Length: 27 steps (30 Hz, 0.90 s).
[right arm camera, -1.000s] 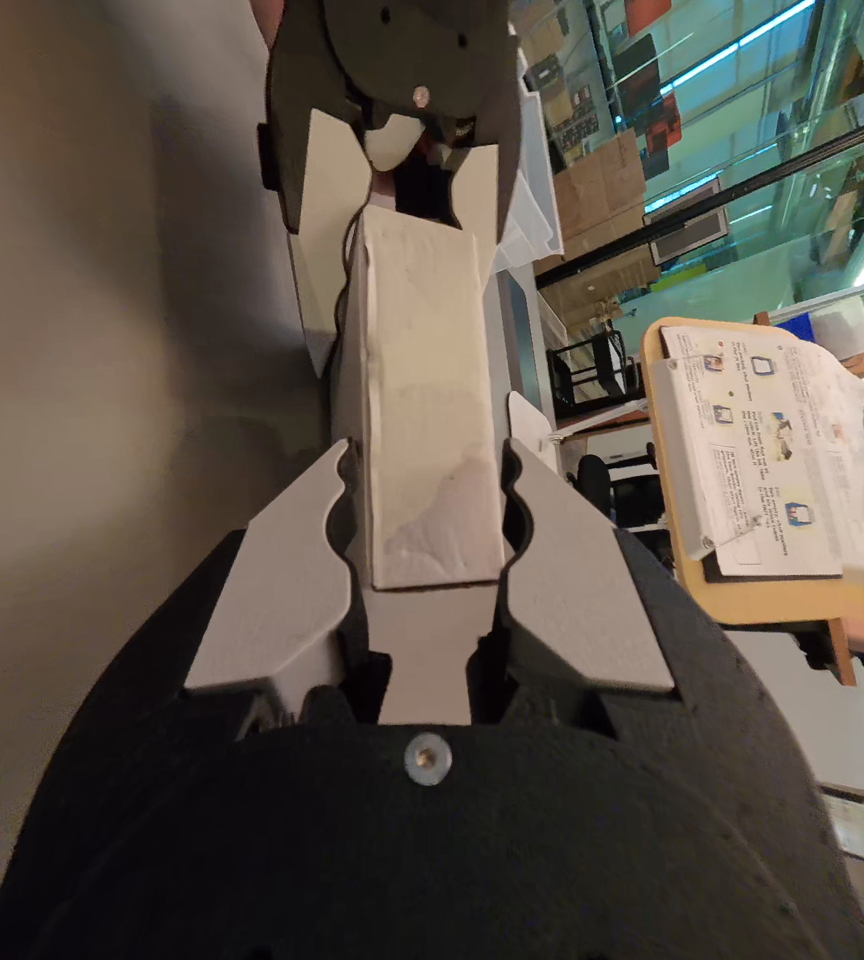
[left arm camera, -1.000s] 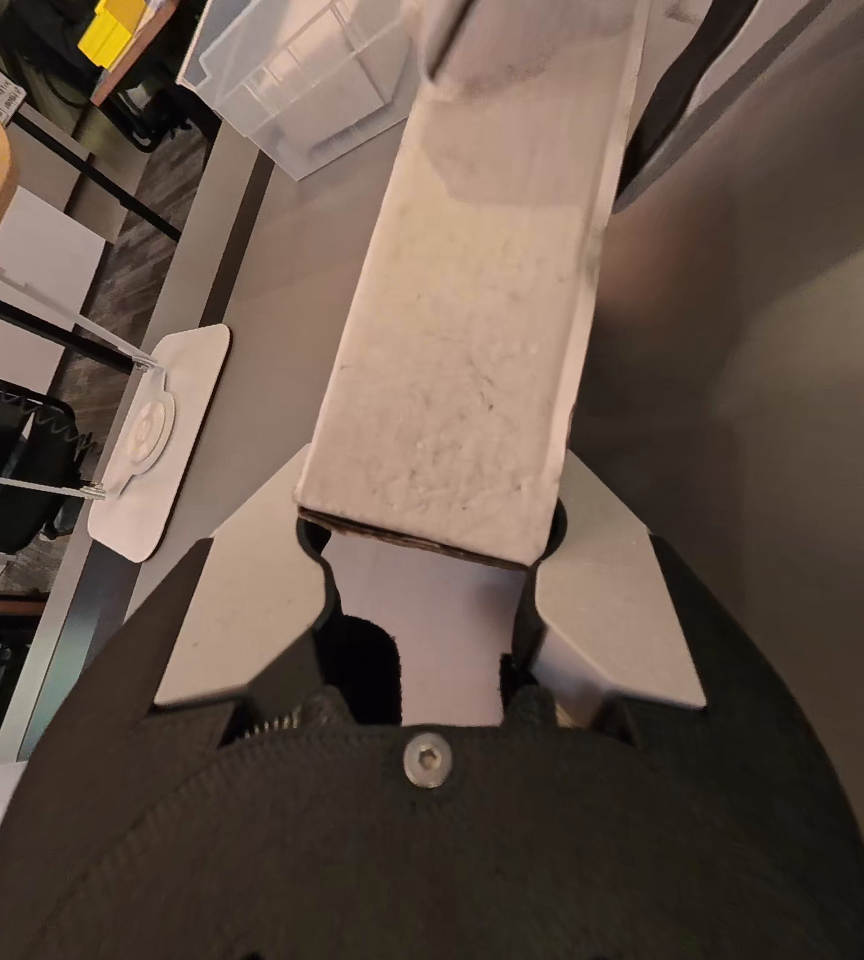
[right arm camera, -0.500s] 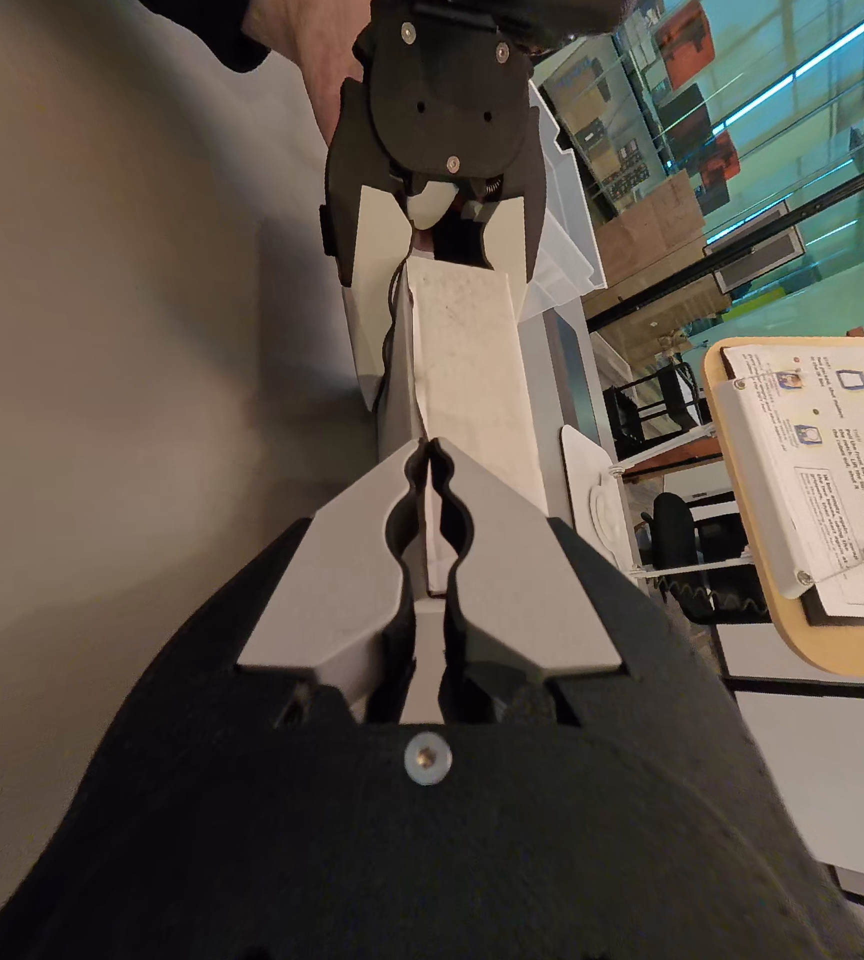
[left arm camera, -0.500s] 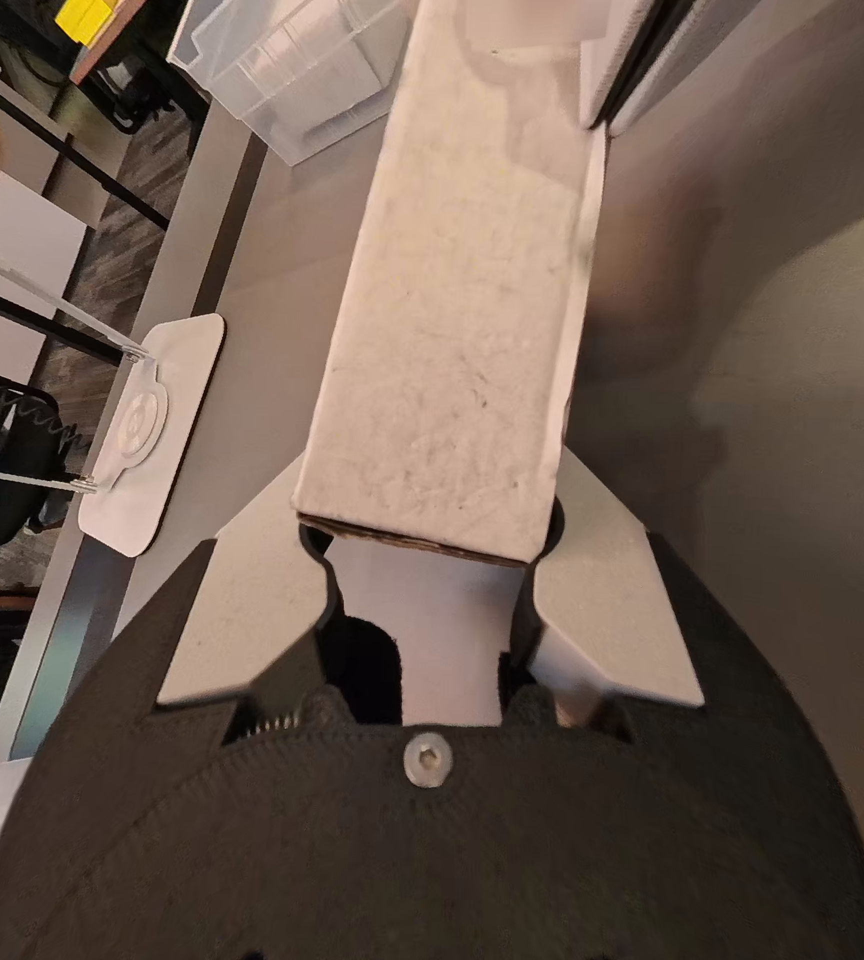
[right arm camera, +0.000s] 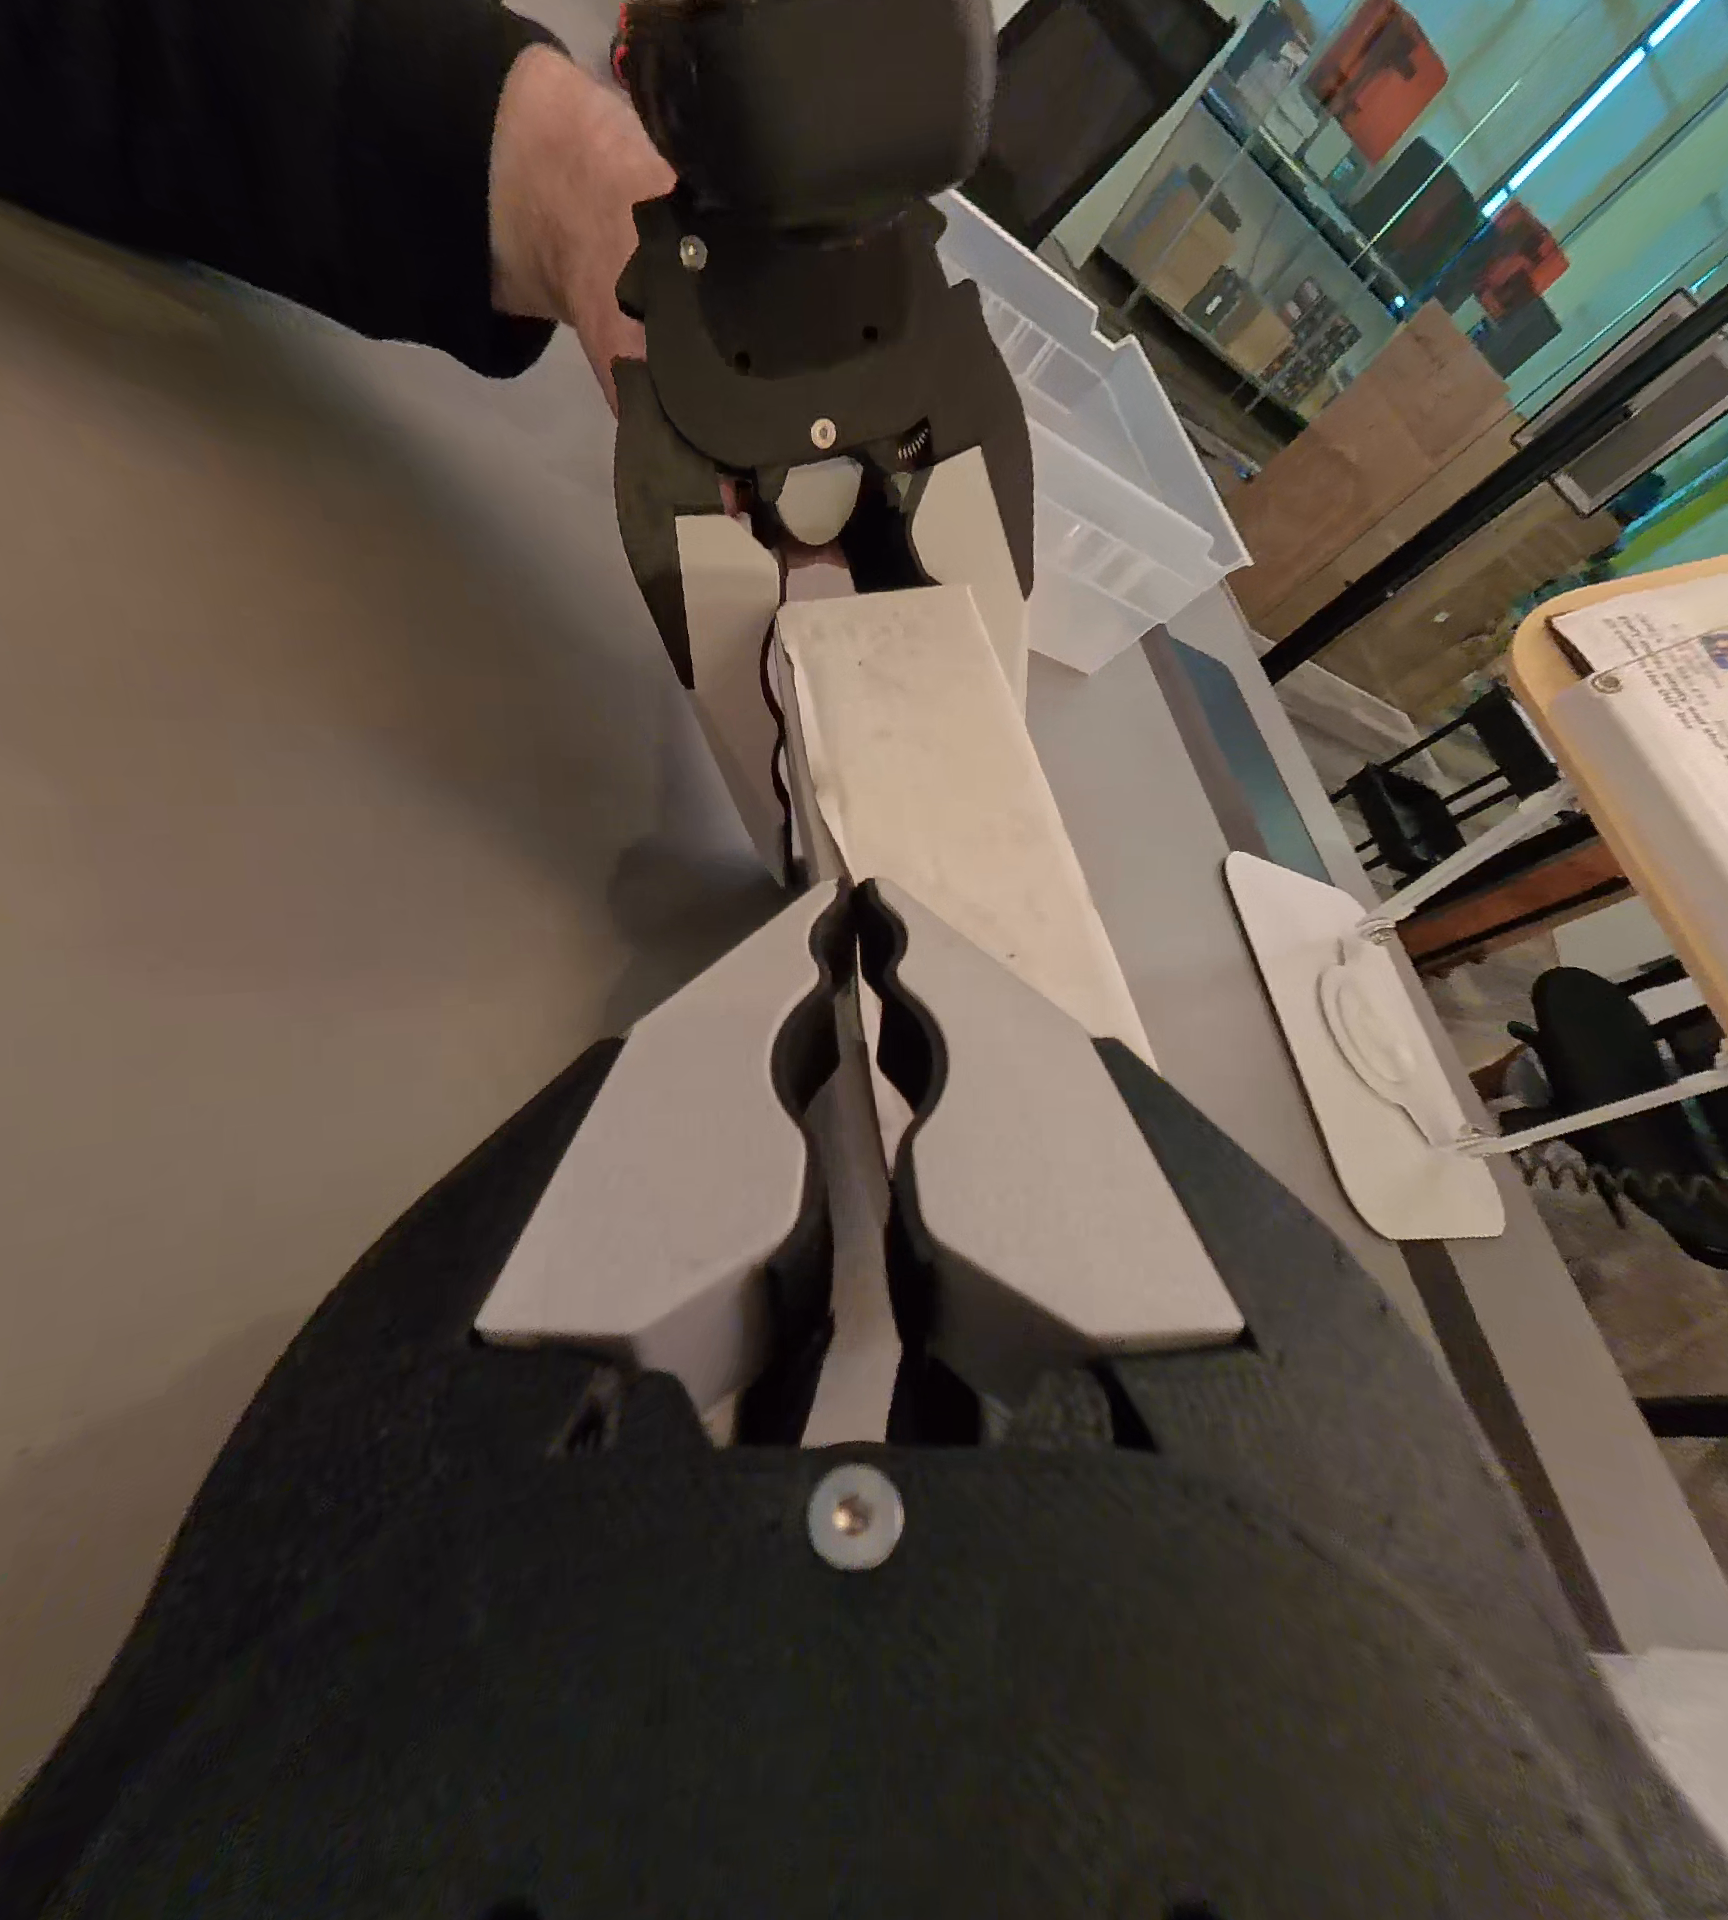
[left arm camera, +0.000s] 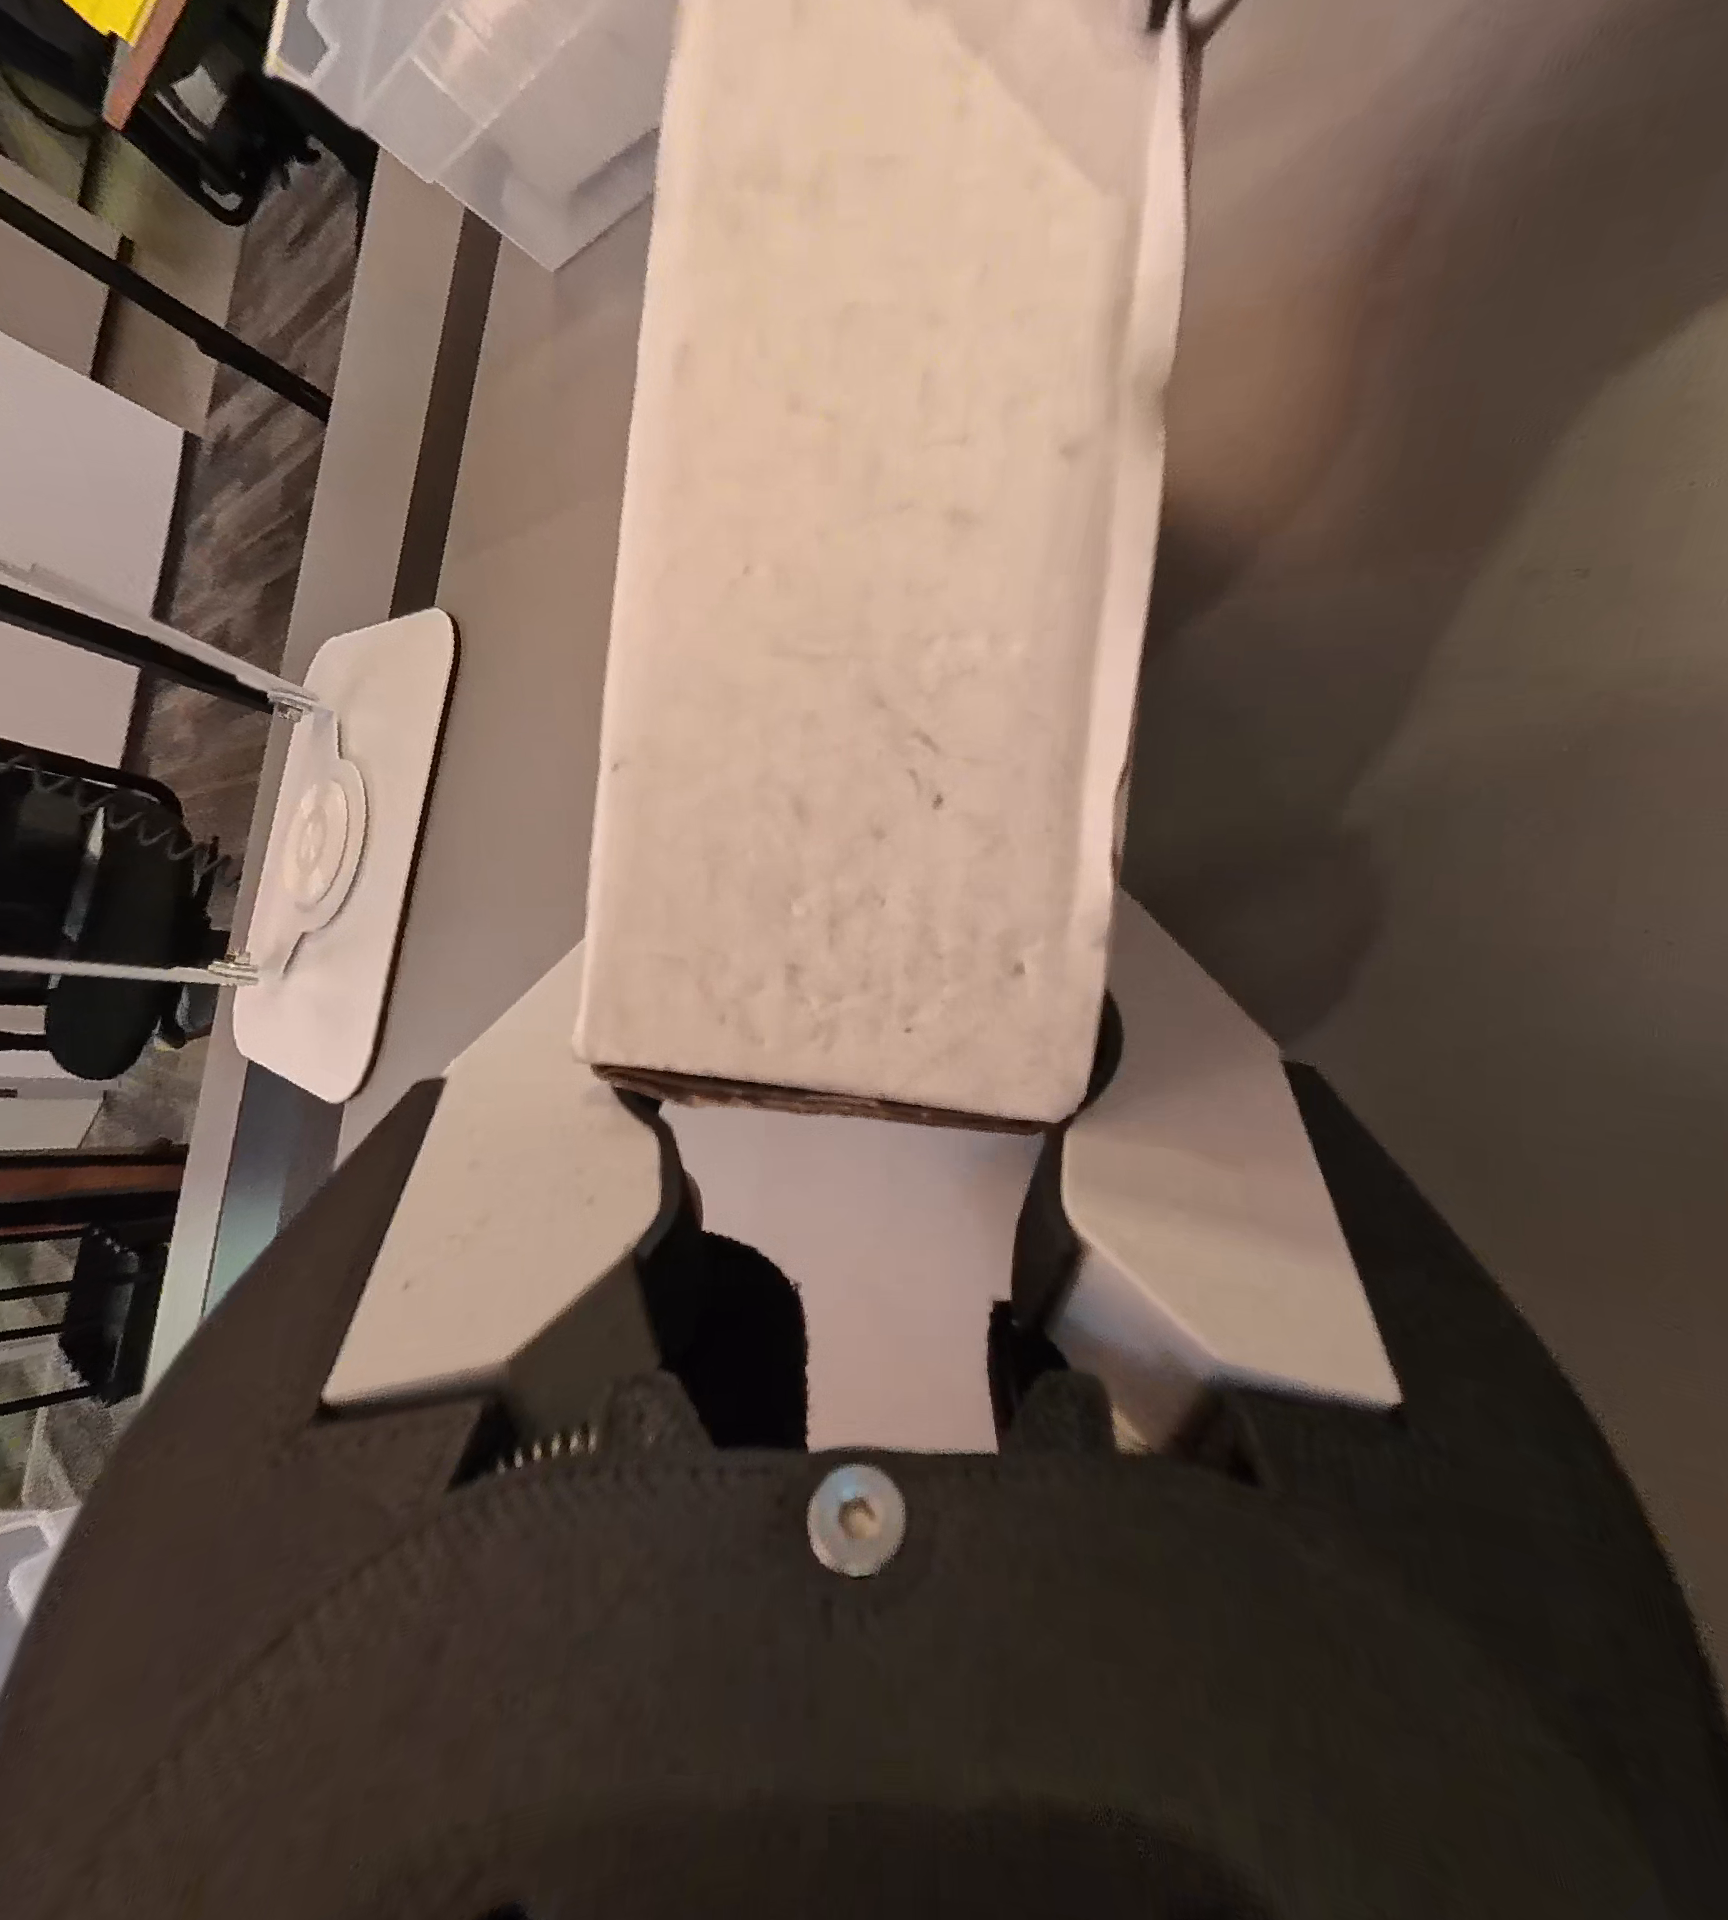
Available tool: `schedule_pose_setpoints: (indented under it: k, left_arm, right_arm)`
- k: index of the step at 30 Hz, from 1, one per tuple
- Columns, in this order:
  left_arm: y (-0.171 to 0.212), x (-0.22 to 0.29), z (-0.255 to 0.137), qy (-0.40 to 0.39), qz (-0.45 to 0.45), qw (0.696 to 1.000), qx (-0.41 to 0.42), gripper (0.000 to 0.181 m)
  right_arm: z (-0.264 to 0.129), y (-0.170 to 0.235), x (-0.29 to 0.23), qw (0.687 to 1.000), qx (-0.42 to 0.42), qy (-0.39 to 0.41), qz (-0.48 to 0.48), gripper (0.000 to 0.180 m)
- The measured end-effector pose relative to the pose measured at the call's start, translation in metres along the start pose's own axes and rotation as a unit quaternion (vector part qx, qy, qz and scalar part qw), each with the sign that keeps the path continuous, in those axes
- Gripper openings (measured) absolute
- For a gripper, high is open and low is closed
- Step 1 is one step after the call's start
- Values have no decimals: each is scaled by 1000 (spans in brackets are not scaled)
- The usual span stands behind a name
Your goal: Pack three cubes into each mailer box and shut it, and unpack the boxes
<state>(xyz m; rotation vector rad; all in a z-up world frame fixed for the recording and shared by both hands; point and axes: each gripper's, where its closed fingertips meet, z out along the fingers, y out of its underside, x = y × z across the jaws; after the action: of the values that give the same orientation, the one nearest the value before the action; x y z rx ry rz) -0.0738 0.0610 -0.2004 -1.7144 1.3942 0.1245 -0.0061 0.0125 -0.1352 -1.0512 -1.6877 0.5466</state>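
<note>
A white mailer box (left arm camera: 870, 582) is held off the grey table between my two grippers. My left gripper (left arm camera: 849, 1039) is shut across the box's near end, one finger on each side wall. It also shows in the right wrist view (right arm camera: 849, 623), held by a hand (right arm camera: 569, 239) at the box's far end. My right gripper (right arm camera: 855, 904) is shut on a thin flap at the edge of the box (right arm camera: 933, 790). A dark slit runs along the box's left edge. No cubes are in view.
A clear plastic bin (left arm camera: 486, 135) stands behind the box, also in the right wrist view (right arm camera: 1078, 499). A white pad with a wire stand (left arm camera: 351, 862) lies at the table edge (right arm camera: 1359, 1049). A wooden board with paper sheets (right arm camera: 1691, 769) stands beyond the table.
My right gripper let go of the box's wide end, shut down onto the thin flap edge and drew back. My left gripper has kept its hold on the box.
</note>
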Motion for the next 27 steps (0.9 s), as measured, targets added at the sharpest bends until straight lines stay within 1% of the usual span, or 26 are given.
schedule_pose_setpoints:
  k: [4,6,7,8,11,15,16,19,20,22,24,26,27]
  left_arm:
    - [1,0,0,-4,10,1000,-15,71]
    - [2,-1,1,-4,12,1000,-26,66]
    - [3,-1,1,-1,12,1000,-28,66]
    - [3,-2,1,0,12,999,-30,70]
    - [5,-3,2,-3,6,999,-39,69]
    - [6,-4,3,-1,-2,999,-46,69]
    - [6,-5,3,0,-6,999,-48,64]
    - [6,-5,4,6,-8,999,-51,64]
    - [5,-4,4,8,-8,999,-49,69]
    - [5,-4,4,14,-9,999,-48,69]
    - [3,-3,6,16,-2,998,-53,69]
    - [1,-1,7,18,8,998,-62,69]
    - [1,-2,8,21,6,998,-63,69]
  right_arm:
    - [-2,-1,1,998,17,-17,51,0]
    - [-3,-1,3,996,27,-25,77,0]
    - [-3,-2,4,995,32,-25,89,0]
    - [-3,-2,5,994,34,-27,101,0]
    - [-3,-5,11,988,45,-25,143,0]
    - [-3,-5,16,988,39,-8,147,0]
    - [-3,-5,17,989,32,0,141,0]
    - [-1,1,18,998,-35,47,33,0]
    - [-1,2,16,997,-54,58,-12,0]
    - [0,5,14,988,-84,88,-100,0]
    - [2,8,13,978,-103,106,-148,1]
    - [6,12,14,961,-129,131,-205,12]
    - [8,12,14,952,-138,140,-234,12]
